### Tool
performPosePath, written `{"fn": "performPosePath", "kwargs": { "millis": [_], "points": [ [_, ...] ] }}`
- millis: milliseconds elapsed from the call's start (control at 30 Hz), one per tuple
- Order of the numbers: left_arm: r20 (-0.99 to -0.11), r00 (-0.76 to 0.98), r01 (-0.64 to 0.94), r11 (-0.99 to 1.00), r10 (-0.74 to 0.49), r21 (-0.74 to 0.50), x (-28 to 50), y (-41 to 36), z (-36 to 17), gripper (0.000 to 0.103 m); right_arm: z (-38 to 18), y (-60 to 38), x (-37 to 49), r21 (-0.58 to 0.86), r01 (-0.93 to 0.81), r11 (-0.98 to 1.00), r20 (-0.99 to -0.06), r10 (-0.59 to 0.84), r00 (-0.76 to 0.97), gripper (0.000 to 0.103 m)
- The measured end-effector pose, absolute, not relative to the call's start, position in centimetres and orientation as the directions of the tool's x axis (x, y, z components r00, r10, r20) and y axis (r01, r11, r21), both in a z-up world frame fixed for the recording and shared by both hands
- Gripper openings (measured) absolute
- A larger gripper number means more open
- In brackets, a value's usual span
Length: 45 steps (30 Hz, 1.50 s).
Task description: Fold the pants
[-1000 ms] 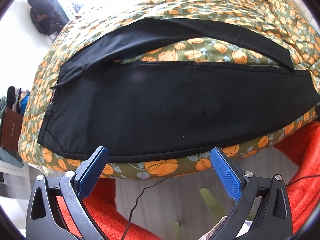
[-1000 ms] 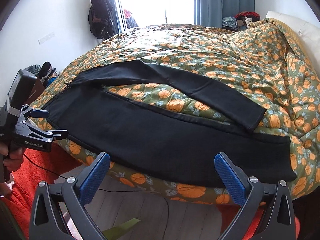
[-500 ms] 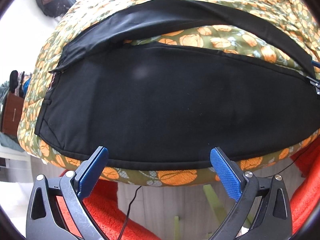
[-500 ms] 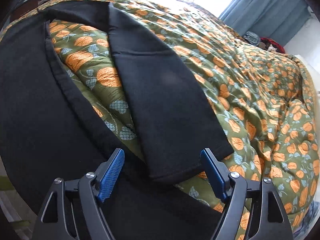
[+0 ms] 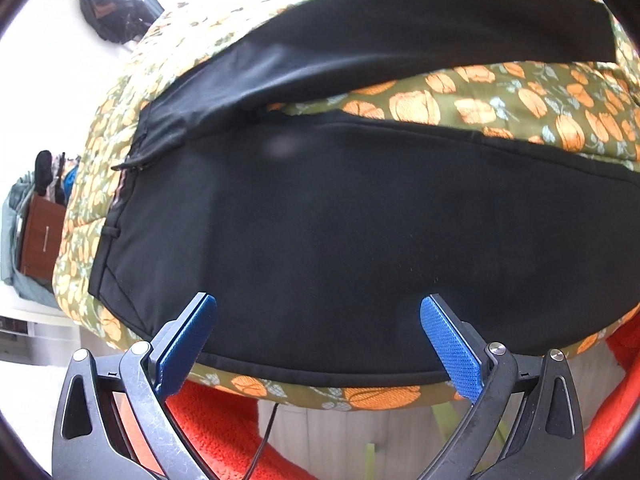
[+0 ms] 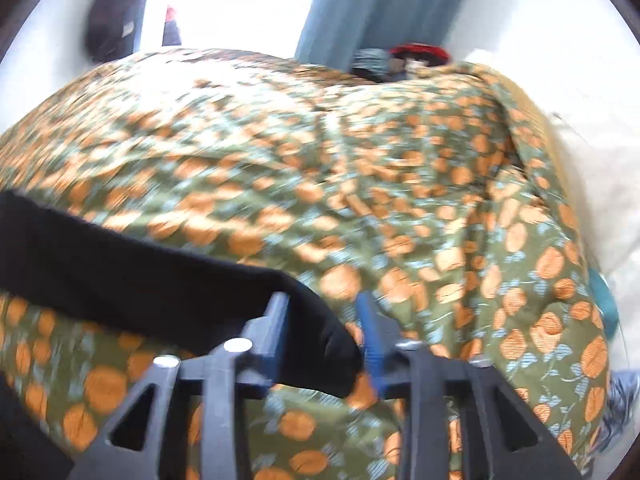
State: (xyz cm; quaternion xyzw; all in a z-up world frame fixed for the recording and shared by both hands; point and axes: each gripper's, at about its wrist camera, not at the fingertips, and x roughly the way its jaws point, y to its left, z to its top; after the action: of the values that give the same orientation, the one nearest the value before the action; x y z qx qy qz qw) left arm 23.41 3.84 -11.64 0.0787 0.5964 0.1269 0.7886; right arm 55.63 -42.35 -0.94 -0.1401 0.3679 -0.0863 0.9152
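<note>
Left wrist view: bed covered by an olive quilt with orange pumpkin print [image 5: 480, 96], white wall behind, brown wooden cabinet [image 5: 38, 236] far left, orange fleece blanket [image 5: 224, 428] below the bed edge. Black fabric pants [image 5: 340, 232] lie flat on the quilt, directly ahead of the left gripper [image 5: 318, 322]; waistband end sits ahead-left, one leg runs across just past the fingertips, the second leg angles off further ahead toward the upper right. Left gripper released, blue-padded fingers [image 5: 450, 346] spread wide, tips over the near hem edge of the pants, nothing pinched. Thin black cable [image 5: 266, 436] hangs below between the fingers.

Right wrist view: heavy motion blur. Same pumpkin quilt [image 6: 360, 168] fills the frame, blue-grey curtain [image 6: 384, 4] and bright window beyond. Right gripper [image 6: 324, 344] sits at the cuff end of the black pant leg [image 6: 132, 264], which stretches away to its left. Its jaws have just been closing, cuff fabric between them; whether the pads already press on it cannot be told through the blur.
</note>
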Motion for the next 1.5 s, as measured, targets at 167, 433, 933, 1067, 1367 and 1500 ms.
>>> {"fn": "performPosePath", "kwargs": {
  "millis": [167,433,933,1067,1367,1500],
  "points": [
    [-0.927,0.261,-0.139,0.960,0.271,0.242,23.9,5.3,-11.9,0.102,-2.6,-43.3,54.8,-0.222,0.032,0.975,-0.697,-0.182,0.693,0.069],
    [-0.871,0.433,-0.235,0.962,0.233,0.141,33.2,10.0,-9.8,0.102,-12.2,-48.8,53.1,0.349,0.118,0.930,-0.795,0.226,0.563,0.058],
    [-0.869,0.375,-0.413,0.897,0.323,0.155,44.0,18.4,-18.2,0.102,-16.9,-49.4,57.4,0.369,0.375,0.850,-0.828,0.118,0.548,0.027],
    [-0.854,0.501,-0.338,0.940,0.141,-0.043,43.5,16.0,-15.0,0.102,-12.0,-44.2,54.7,0.091,0.245,0.965,-0.747,-0.097,0.657,0.056],
    [-0.922,0.373,-0.177,0.983,0.104,0.039,47.5,11.3,-19.0,0.103,-15.2,-23.8,58.2,0.101,-0.269,0.958,-0.803,0.238,0.546,0.068],
    [-0.904,0.354,-0.293,0.946,0.241,0.137,48.4,19.1,-17.3,0.103,-19.2,-22.7,57.7,0.053,-0.277,0.959,-0.801,0.207,0.562,0.082]
  ]
}}
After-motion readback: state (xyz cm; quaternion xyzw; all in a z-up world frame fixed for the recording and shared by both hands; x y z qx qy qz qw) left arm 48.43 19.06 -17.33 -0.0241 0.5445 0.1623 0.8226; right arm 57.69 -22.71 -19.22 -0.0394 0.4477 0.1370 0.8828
